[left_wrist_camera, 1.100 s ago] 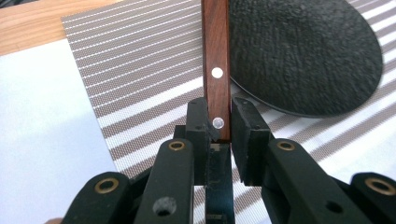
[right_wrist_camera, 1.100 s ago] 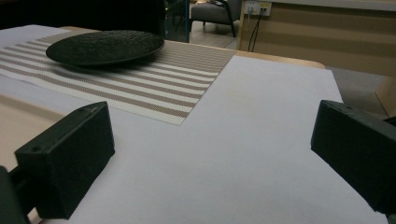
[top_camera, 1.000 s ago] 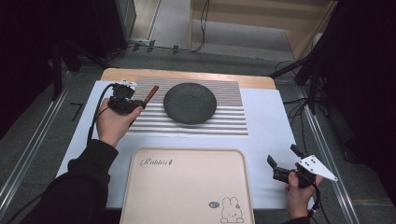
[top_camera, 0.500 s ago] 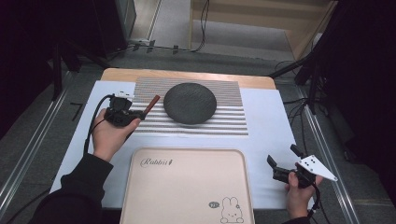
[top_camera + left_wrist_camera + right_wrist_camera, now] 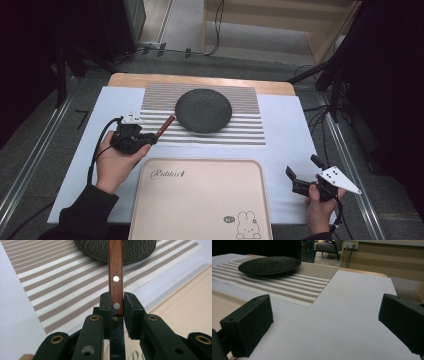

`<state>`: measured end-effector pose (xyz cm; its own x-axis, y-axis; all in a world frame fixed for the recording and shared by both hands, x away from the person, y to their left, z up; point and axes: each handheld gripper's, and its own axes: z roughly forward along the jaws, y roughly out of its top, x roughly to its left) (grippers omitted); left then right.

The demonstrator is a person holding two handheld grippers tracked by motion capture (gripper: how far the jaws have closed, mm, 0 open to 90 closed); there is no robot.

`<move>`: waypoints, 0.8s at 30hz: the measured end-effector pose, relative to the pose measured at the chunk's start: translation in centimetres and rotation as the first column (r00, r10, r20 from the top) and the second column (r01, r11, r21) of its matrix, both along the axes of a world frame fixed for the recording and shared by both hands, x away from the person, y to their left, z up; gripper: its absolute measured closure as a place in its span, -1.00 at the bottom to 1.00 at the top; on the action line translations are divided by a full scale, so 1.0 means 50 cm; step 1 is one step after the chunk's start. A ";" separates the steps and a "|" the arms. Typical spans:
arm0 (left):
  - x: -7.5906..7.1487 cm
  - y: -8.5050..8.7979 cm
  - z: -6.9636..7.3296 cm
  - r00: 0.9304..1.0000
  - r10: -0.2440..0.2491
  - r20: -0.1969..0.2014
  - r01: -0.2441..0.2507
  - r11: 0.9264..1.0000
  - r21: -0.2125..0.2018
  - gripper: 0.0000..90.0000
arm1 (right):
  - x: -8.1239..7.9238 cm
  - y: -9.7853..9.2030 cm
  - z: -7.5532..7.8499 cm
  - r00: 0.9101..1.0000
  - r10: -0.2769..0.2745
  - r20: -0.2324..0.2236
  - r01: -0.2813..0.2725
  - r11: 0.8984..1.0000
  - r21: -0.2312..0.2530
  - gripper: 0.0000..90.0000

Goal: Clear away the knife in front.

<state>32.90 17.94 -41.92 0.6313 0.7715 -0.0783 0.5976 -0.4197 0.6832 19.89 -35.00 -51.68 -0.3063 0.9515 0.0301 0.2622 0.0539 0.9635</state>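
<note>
My left gripper (image 5: 150, 137) (image 5: 117, 305) is shut on a wooden-handled utensil (image 5: 164, 126) (image 5: 115, 265), gripping the riveted brown handle near its lower end. The handle points away toward a dark round plate (image 5: 203, 110) (image 5: 95, 247) that rests on a striped placemat (image 5: 155, 95) (image 5: 62, 290). A dark blade-like part runs back between the jaws, mostly hidden. My right gripper (image 5: 302, 166) (image 5: 325, 322) stands open at the table's near right, low over the white cover, holding nothing. The plate (image 5: 269, 265) lies far ahead of it to its left.
A beige tray (image 5: 200, 200) (image 5: 185, 307) with a rabbit print lies at the near middle, between the two hands. A white cover (image 5: 285, 130) spreads over the table. Metal rails and cables run along both sides on the floor.
My left gripper has drawn back toward the person with the utensil, from beside the plate to just beyond the tray's far left corner. The right gripper has stayed put.
</note>
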 end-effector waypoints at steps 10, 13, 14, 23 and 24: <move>-0.062 -0.006 -0.025 1.000 -0.025 0.002 0.025 1.000 0.014 0.72 | 0.000 0.000 0.000 1.000 -0.001 -0.001 0.001 1.000 0.000 -1.00; -0.078 -0.004 -0.031 1.000 -0.021 0.000 0.021 1.000 0.006 0.72 | 0.000 0.000 0.000 1.000 -0.001 -0.001 0.001 1.000 0.000 -1.00; -0.083 -0.004 -0.032 1.000 -0.023 -0.002 0.023 1.000 0.004 0.72 | 0.000 0.000 0.000 1.000 -0.001 -0.001 0.001 1.000 0.000 -1.00; -0.136 -0.001 -0.043 1.000 -0.024 -0.016 0.024 1.000 -0.020 0.72 | 0.000 0.001 0.000 1.000 -0.001 -0.002 0.001 1.000 -0.001 -1.00; -0.143 -0.001 -0.045 1.000 -0.024 -0.020 0.024 0.999 -0.022 0.72 | 0.000 0.001 0.000 1.000 -0.002 -0.002 0.002 1.000 -0.001 -1.00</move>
